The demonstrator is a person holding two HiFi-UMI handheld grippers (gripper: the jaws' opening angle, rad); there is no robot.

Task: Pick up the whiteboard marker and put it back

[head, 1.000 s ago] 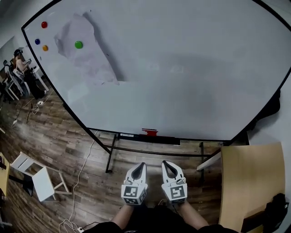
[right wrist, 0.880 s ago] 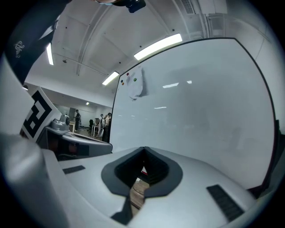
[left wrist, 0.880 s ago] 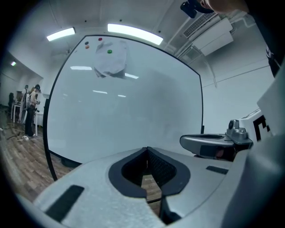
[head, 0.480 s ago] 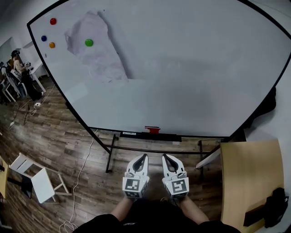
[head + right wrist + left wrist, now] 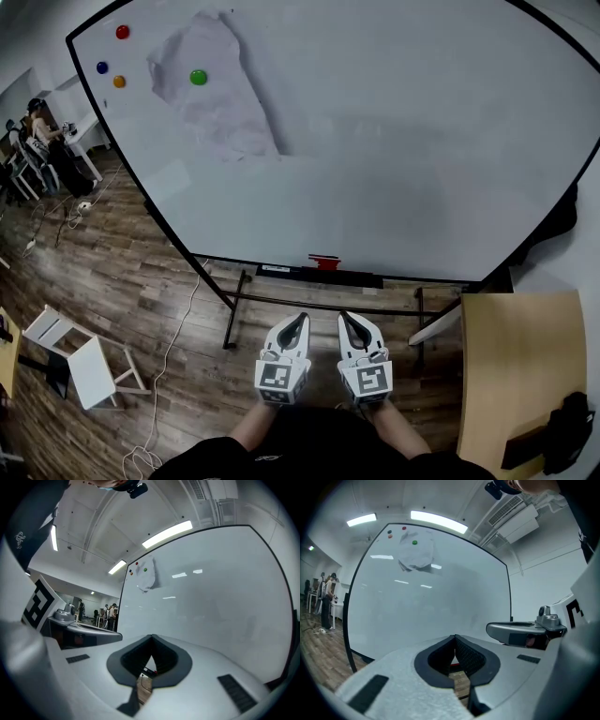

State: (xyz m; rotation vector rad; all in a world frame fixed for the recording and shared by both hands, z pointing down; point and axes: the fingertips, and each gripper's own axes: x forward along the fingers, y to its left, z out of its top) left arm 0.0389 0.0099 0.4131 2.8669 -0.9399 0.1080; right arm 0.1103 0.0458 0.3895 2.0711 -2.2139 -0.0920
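The left gripper (image 5: 454, 638) is closed tip to tip with nothing between its pads. The right gripper (image 5: 151, 637) is the same, shut and empty. The 2 are held side by side, pointing level at the whiteboard (image 5: 394, 141) and well short of its tray (image 5: 361, 279).

On that tray sits a small red thing (image 5: 324, 261), which I take to be the marker or its cap, though it is too small to be sure. A marker lying on the tray with both grippers empty fits 2 stages: the marker waiting to be lifted, or already put back.

**Risks, as I judge them**
- Closed tips reaching the tray would shove the red thing along the ledge or off its edge, not grip it.
- A round barrel on a narrow ledge rolls easily.
- A cable (image 5: 178, 333) trails over the floor left of the tray, by the stand's leg, and could catch a foot.
- A wooden worktop (image 5: 511, 375) juts in right of the tray, close to the right elbow.

**What each view adds**
- Only the head view shows both grippers against the tray, along with the cable and the worktop.
- Only the gripper views show the pads meeting.
- Through the gap under its tips, the right gripper view shows a dark strip with a red spot, which the head view cannot resolve.
- The left gripper view shows a thin red line through its own gap.
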